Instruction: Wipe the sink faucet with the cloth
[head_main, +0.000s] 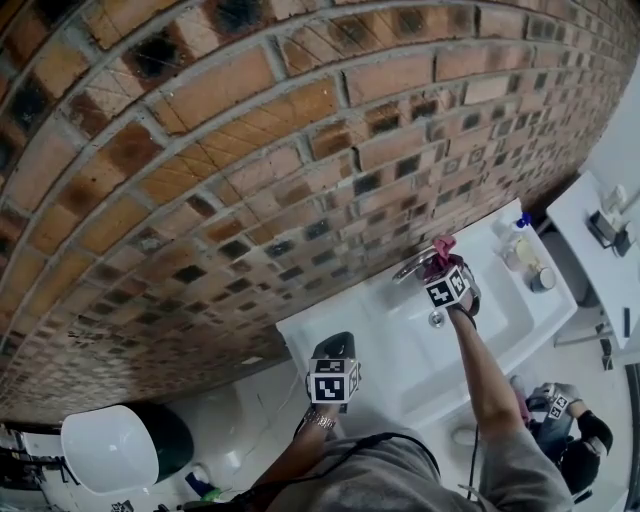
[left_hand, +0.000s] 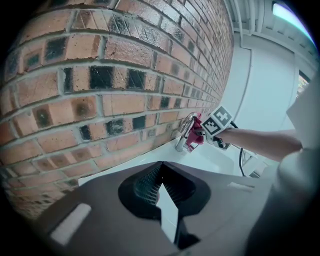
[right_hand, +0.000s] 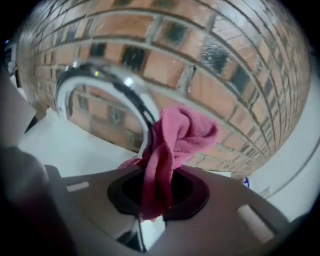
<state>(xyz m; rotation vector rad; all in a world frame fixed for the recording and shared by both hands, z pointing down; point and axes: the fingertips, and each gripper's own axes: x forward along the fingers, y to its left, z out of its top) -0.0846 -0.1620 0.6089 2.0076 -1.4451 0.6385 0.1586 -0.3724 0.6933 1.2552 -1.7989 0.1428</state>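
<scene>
Cloth (right_hand: 172, 145): likely soft, light, limp (bunches easily) | hold: bunched middle, pinched in my right gripper (right_hand: 154, 202), against faucet (right_hand: 102, 82) | my left gripper (left_hand: 161, 197): closed, empty

You've got the pink cloth (right_hand: 177, 142) bunched up and pressed against the faucet (right_hand: 95, 80), a curved chrome spout arching at the white sink's (head_main: 400, 365) back edge.

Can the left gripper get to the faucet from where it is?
Probably yes: nothing stands between the left gripper and the faucet, though the right gripper and its cloth crowd it.
</scene>
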